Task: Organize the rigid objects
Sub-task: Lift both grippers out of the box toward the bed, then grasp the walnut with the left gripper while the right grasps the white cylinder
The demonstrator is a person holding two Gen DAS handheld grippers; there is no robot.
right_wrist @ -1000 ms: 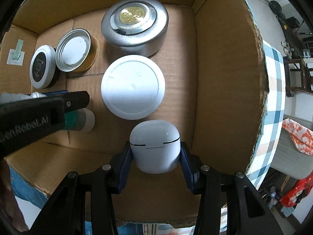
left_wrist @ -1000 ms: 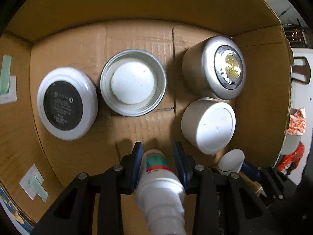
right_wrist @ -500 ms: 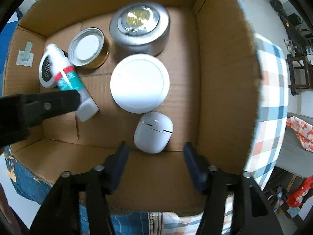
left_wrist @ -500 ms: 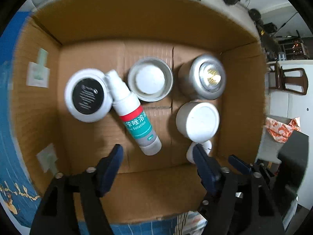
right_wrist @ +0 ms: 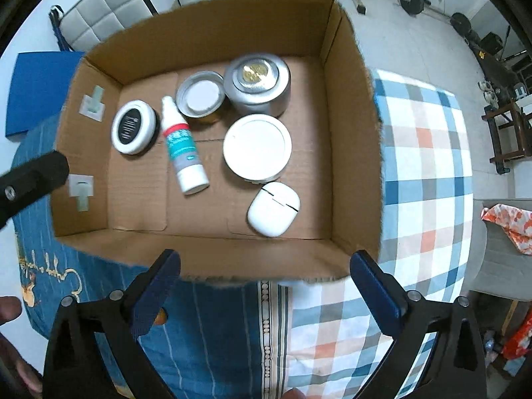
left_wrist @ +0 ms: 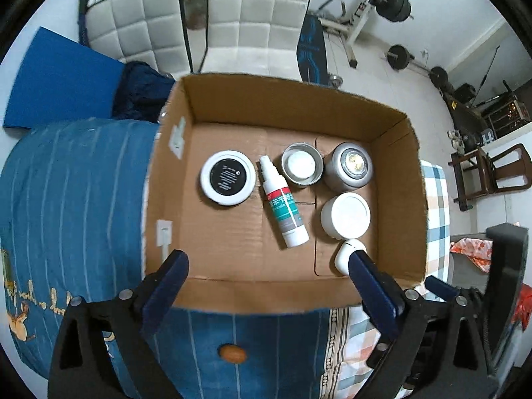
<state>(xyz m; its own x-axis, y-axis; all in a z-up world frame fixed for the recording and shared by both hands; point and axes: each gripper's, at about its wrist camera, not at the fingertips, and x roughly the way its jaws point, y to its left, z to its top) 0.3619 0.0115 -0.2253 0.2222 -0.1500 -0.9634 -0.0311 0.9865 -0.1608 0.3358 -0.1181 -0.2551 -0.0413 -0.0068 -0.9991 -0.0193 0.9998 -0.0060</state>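
An open cardboard box (left_wrist: 252, 286) (right_wrist: 352, 153) holds a white spray bottle (left_wrist: 282, 206) (right_wrist: 183, 148) lying flat and a white earbud case (left_wrist: 345, 252) (right_wrist: 273, 212) at the near right. A black-lidded tin (left_wrist: 228, 177) (right_wrist: 133, 127), an open metal tin (left_wrist: 302, 165) (right_wrist: 201, 95), a silver round tin (left_wrist: 353, 165) (right_wrist: 256, 83) and a white jar (left_wrist: 347, 214) (right_wrist: 256, 147) sit around them. My left gripper (left_wrist: 267, 261) hangs above the box's near wall, jaws opening wide, nothing between them. My right gripper (right_wrist: 264, 262) is also above the near wall, jaws opening, empty.
The box rests on a bed with a blue striped cover (left_wrist: 66, 193) and a checked sheet (right_wrist: 429, 173). White padded chairs (left_wrist: 252, 16), a blue mat (left_wrist: 56, 83) and weights (left_wrist: 395, 3) stand beyond. The left gripper's arm (right_wrist: 30, 179) crosses the right wrist view's left edge.
Both grippers let go, the left of the spray bottle and the right of the earbud case, opened wide and rose out of the box. Bottle and case now lie on the box floor.
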